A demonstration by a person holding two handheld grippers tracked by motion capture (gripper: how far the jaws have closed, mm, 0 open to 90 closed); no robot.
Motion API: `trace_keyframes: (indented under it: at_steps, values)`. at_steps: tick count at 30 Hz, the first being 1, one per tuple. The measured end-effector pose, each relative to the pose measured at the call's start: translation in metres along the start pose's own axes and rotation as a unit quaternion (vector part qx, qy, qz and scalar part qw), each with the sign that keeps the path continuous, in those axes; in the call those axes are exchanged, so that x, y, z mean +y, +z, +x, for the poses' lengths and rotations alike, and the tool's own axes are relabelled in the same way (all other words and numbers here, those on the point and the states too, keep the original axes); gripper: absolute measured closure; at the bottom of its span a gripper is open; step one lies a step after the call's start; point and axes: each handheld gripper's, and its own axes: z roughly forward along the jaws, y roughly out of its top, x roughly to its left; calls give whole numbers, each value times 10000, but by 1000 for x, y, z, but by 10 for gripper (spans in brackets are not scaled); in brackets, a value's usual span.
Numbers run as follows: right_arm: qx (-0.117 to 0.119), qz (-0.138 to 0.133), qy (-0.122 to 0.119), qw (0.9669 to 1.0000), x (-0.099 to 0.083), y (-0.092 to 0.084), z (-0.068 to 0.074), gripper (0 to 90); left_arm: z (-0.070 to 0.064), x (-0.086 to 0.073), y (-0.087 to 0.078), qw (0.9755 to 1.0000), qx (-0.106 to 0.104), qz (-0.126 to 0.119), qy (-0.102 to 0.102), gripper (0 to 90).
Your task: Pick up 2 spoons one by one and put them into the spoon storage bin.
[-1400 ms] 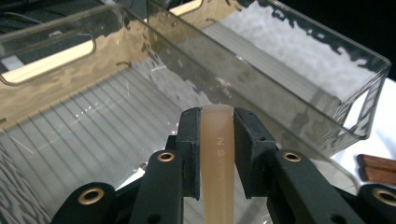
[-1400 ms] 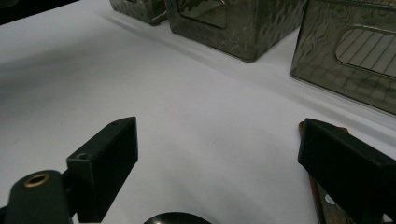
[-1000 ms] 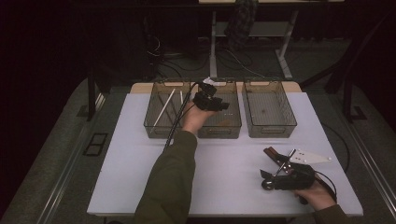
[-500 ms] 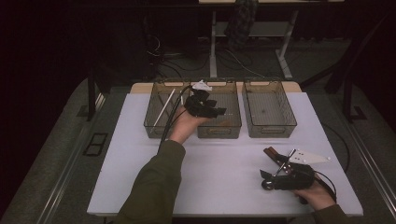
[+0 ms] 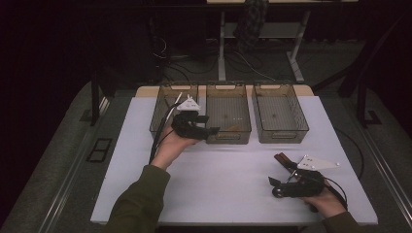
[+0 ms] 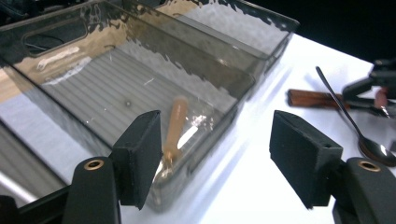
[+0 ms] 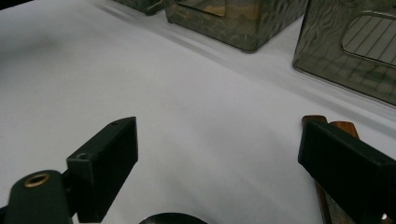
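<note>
My left gripper (image 5: 208, 124) hovers at the near left corner of the middle clear bin (image 5: 228, 138). Its jaws have just been opening and stand open with nothing between them (image 6: 215, 158). Inside that bin lies a wooden-handled utensil (image 6: 175, 128). My right gripper (image 5: 276, 187) rests low on the white table at the near right, open and empty (image 7: 219, 158). Beside it lie wooden-handled utensils (image 5: 284, 160) (image 7: 327, 126) and a metal spoon (image 6: 355, 121).
Three clear bins stand in a row at the table's far side, the left bin (image 5: 163, 109) and the right bin (image 5: 282, 138) flanking the middle one. The left gripper's cable trails over the left bin. White tabletop (image 5: 218, 179) stretches between the hands.
The left hand has drawn back from over the middle bin toward the near left, and its jaws have spread wider. The right hand has stayed in place.
</note>
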Motion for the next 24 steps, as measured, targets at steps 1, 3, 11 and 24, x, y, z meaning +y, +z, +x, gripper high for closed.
trace_keyframes:
  at_steps: [1,3,11,24]
  values:
    - [-6,-5,-1,10000,0,0,0,115,-1,-3,-3,10000,-4,-13,-7,318]
    - [-21,-17,8,10000,0,0,-1,115,-3,-11,-7,10000,-4,-14,4,308]
    - [-27,1,12,10000,0,0,-1,115,-12,-46,-24,9999,134,1,6,224]
    - [-28,160,-32,9999,4,-3,-1,138,-29,-103,-44,9998,30,-8,-187,92]
